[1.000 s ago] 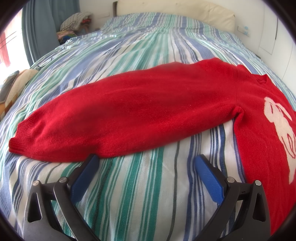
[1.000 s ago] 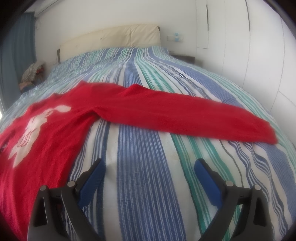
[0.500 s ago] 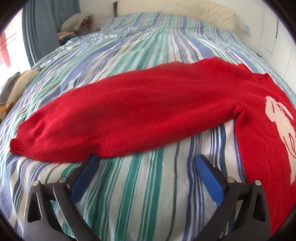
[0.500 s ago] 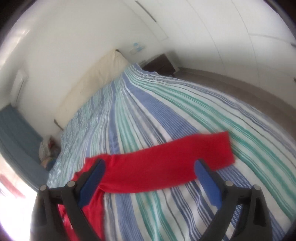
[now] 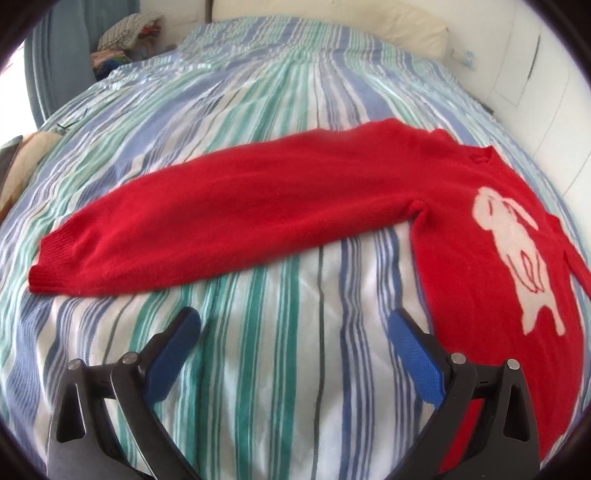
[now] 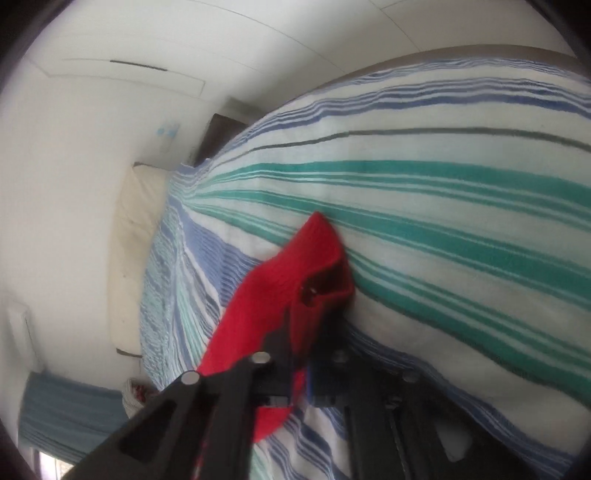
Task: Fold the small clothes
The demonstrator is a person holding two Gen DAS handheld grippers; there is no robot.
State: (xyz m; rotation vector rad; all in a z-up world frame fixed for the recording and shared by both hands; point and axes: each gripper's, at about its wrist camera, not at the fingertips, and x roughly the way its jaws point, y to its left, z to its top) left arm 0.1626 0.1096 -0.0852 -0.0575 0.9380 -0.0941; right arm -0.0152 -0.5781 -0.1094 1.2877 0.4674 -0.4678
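**Red sweater spread on the striped bed, one cuff pinched**

The left hand-held gripper hovers over the striped bedspread with its blue-padded fingers spread wide and nothing between them. Just beyond it the red sweater lies flat on the bed — one sleeve stretched out to the left with its ribbed cuff at the end, the body to the right showing a white rabbit motif. A cream pillow sits at the head of the bed, and a heap of clothes lies beyond the far left corner.

The right hand-held gripper is tilted steeply and clamped on the sweater's other sleeve end — the red knit bunches up from between its fingers, lifted against the bedspread.
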